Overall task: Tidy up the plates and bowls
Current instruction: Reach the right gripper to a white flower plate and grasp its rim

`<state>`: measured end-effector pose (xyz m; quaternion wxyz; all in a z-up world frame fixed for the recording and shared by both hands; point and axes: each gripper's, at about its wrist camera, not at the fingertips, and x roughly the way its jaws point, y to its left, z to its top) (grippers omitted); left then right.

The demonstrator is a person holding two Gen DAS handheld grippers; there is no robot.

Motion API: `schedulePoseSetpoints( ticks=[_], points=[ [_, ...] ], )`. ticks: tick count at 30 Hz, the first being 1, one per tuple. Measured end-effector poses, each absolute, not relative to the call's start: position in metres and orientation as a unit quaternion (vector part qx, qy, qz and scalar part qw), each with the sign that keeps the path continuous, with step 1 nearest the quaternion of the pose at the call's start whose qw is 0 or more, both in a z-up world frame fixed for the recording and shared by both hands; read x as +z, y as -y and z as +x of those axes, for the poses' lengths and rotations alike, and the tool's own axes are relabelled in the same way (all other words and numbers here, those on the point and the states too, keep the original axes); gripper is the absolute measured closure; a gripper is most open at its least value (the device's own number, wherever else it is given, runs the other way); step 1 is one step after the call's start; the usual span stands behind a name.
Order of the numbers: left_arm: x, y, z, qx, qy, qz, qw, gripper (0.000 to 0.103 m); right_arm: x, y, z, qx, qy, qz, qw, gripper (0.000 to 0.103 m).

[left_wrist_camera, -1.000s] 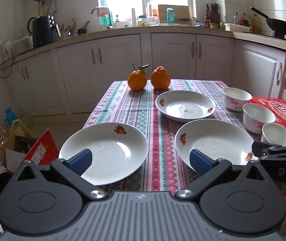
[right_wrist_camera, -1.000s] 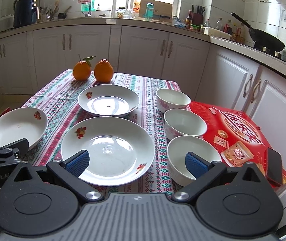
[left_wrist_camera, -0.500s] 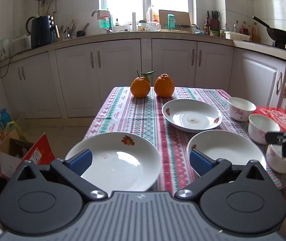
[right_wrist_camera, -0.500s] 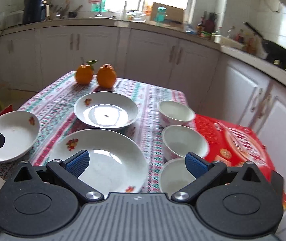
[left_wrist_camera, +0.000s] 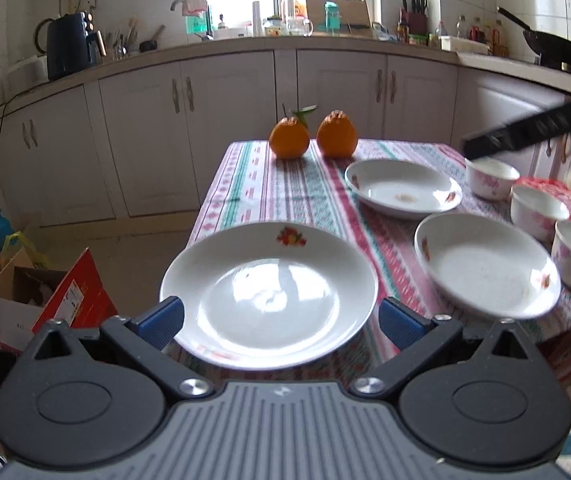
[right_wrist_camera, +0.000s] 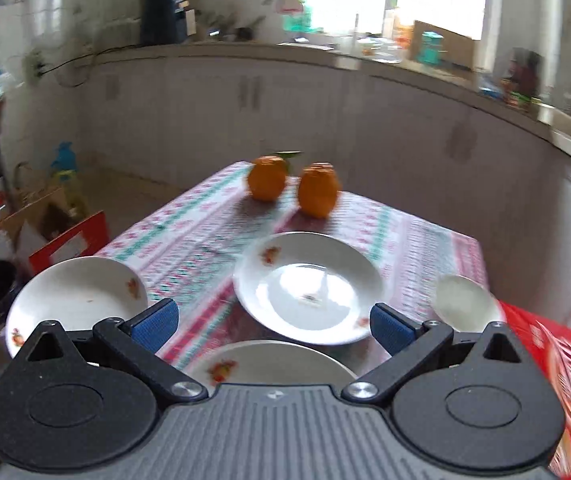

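Note:
Three white flower-print plates lie on the striped tablecloth. In the left wrist view the near-left plate [left_wrist_camera: 269, 296] sits between the open fingers of my left gripper [left_wrist_camera: 281, 322], with a near-right plate [left_wrist_camera: 485, 264] and a far plate [left_wrist_camera: 403, 188]. Three small white bowls [left_wrist_camera: 539, 210] line the right side. My right gripper [right_wrist_camera: 273, 326] is open and empty, raised over the near-right plate [right_wrist_camera: 273, 360], facing the far plate [right_wrist_camera: 309, 288]; the left plate [right_wrist_camera: 73, 300] lies at its left. The right gripper also shows in the left wrist view [left_wrist_camera: 533, 132], raised above the bowls.
Two oranges [left_wrist_camera: 311, 136] stand at the table's far end. A red box [right_wrist_camera: 569, 372] lies at the right edge beside the bowls. Cardboard boxes [left_wrist_camera: 45, 296] clutter the floor on the left. White cabinets and a counter run behind.
My left gripper moved forward and left, centring on the near-left plate. My right gripper rose and swung left, from facing the bowls to facing the far plate; its view is motion-blurred.

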<state>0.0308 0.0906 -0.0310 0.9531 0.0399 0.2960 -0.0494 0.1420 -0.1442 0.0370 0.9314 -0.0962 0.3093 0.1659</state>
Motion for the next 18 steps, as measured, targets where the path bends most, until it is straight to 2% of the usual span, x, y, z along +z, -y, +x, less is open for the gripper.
schedulePoseSetpoints(
  ticks=[9, 18],
  points=[
    [-0.058, -0.116, 0.039, -0.073, -0.331, 0.021, 0.941, 0.001, 0.020, 0.094, 0.189, 0.285, -0.363, -0.063, 0.885, 0.000],
    [-0.083, -0.128, 0.061, -0.103, -0.349, 0.016, 0.931, 0.001, -0.005, 0.063, 0.226, 0.318, -0.429, -0.044, 0.844, 0.000]
  ],
)
